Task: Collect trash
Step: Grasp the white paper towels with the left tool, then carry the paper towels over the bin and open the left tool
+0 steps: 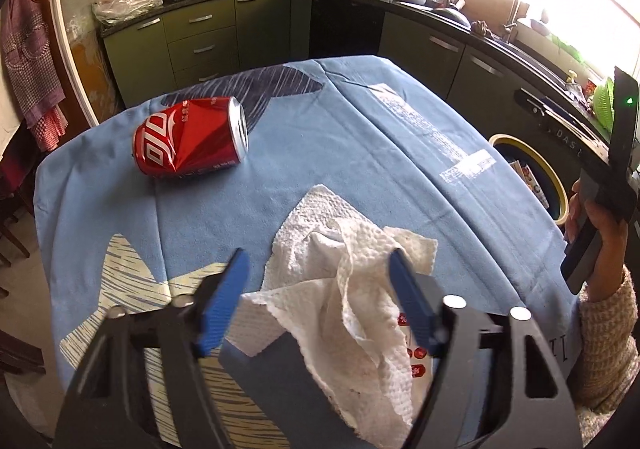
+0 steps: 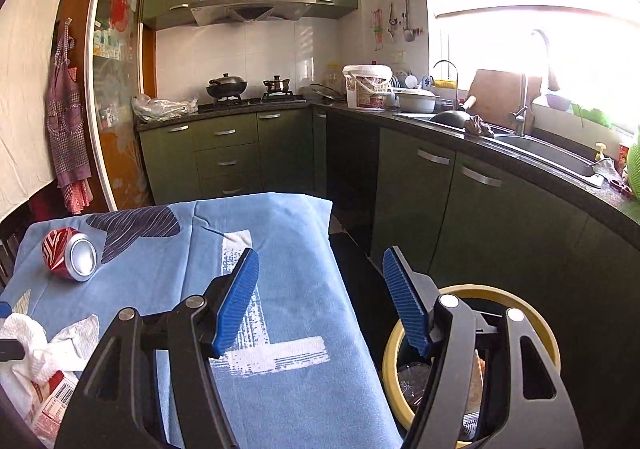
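A crumpled white paper towel point(image 1: 340, 265) lies on the blue tablecloth point(image 1: 320, 137), with a red-and-white wrapper point(image 1: 414, 353) partly under it. My left gripper point(image 1: 318, 261) is open, its blue fingers on either side of the towel, just above it. A dented red soda can point(image 1: 188, 141) lies on its side farther back left; it also shows in the right wrist view point(image 2: 68, 255). My right gripper point(image 2: 320, 263) is open and empty, over the table's right edge. The towel point(image 2: 44, 341) and wrapper point(image 2: 46, 405) show at the left there.
A yellow-rimmed bin point(image 2: 472, 297) with trash inside stands on the floor right of the table, also seen in the left wrist view point(image 1: 532, 161). Green kitchen cabinets point(image 2: 440, 201), a stove and a sink line the back and right walls.
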Motion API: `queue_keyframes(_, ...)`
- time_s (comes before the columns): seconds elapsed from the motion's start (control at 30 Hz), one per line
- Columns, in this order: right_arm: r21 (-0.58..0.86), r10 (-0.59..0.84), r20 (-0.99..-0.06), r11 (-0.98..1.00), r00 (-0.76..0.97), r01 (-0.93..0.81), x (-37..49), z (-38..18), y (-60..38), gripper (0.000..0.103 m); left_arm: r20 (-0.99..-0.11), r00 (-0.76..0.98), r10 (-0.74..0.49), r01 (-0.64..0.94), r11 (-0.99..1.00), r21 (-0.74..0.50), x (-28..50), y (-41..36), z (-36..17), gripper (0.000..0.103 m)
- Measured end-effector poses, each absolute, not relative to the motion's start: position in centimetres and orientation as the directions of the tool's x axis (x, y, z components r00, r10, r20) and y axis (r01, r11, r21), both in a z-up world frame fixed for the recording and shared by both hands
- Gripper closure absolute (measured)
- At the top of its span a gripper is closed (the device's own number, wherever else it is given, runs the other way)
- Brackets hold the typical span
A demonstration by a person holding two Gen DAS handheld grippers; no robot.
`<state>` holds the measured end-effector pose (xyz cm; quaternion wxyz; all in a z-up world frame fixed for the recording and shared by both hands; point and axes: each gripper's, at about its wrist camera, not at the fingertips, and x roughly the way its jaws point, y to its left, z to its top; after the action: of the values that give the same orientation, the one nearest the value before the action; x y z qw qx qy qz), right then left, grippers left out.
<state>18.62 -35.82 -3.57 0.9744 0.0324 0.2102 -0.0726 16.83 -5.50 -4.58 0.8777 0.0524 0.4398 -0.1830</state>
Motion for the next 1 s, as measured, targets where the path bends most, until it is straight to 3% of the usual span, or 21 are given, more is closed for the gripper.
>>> queue_keyframes(0.07,0.034,-0.130,-0.414,0.987,0.901,0.158,18.6,-3.7,-35.8,0.038,-0.802,0.516,-0.300,0.369,0.923,-0.108,17.2,-5.4,-5.1,0.080)
queue_keyframes(0.13,0.033,-0.131,-0.415,0.987,0.901,0.159,18.6,-3.7,-35.9,0.038,-0.808,0.510,-0.295,0.370,0.923,-0.103,17.3,-5.5,-5.5,0.097)
queue_keyframes(0.2,0.034,-0.132,-0.412,0.987,0.902,0.160,18.5,-3.7,-36.0,0.038,-0.802,0.520,-0.293,0.366,0.925,-0.100,17.1,-5.4,-5.3,0.101)
queue_keyframes(0.63,0.094,-0.166,-0.346,0.973,0.923,0.211,17.0,-2.1,-38.0,0.037,-0.699,0.599,-0.391,0.453,0.885,-0.108,16.6,-7.7,4.2,0.102)
queue_keyframes(1.0,0.199,-0.311,-0.235,0.912,0.921,0.359,10.7,0.9,-45.1,0.037,-0.598,0.589,-0.543,0.627,0.775,-0.085,17.3,-18.6,12.2,0.102)
